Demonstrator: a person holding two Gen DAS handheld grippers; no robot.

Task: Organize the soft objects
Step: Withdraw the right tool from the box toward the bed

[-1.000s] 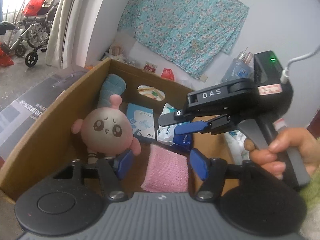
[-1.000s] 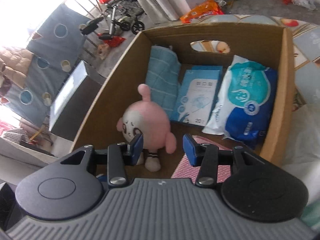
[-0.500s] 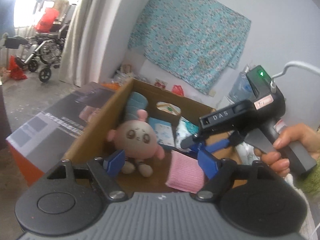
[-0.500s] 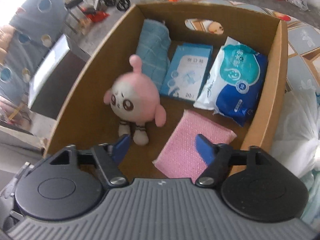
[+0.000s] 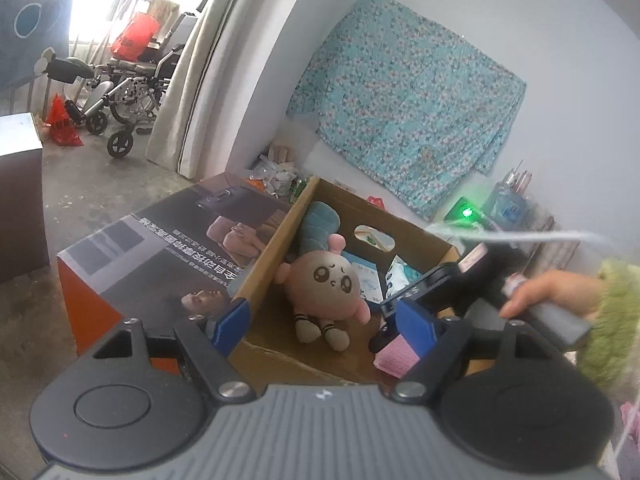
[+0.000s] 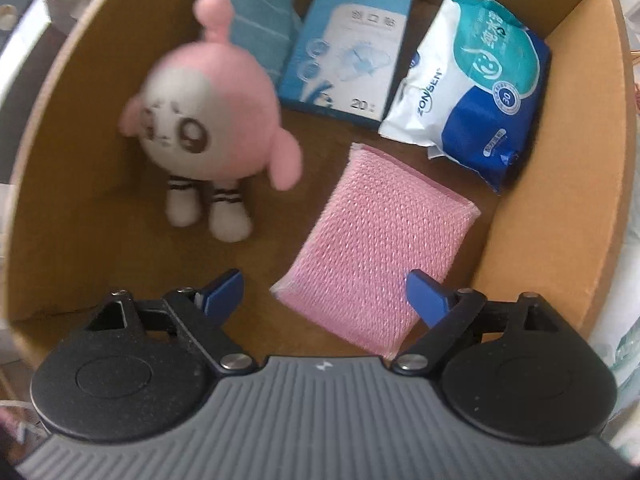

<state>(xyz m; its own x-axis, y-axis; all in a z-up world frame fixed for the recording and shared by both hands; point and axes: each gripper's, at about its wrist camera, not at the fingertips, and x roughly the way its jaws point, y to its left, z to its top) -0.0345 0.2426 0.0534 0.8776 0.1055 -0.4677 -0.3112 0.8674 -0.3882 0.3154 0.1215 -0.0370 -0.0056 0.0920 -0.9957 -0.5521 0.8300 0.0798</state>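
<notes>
Pink sponge cloth (image 6: 384, 240): soft, light, flat on the box (image 6: 552, 216) floor; your right gripper (image 6: 324, 292), jaws just opened wide and empty, should pinch one raised edge.

The box (image 6: 560, 168) was plain brown cardboard, dull and matt. The pink toy (image 6: 208, 112) was soft plush. The pink pad (image 6: 380, 248) looked knitted and bumpy. The wipes pack (image 6: 480, 80) was shiny plastic.
</notes>
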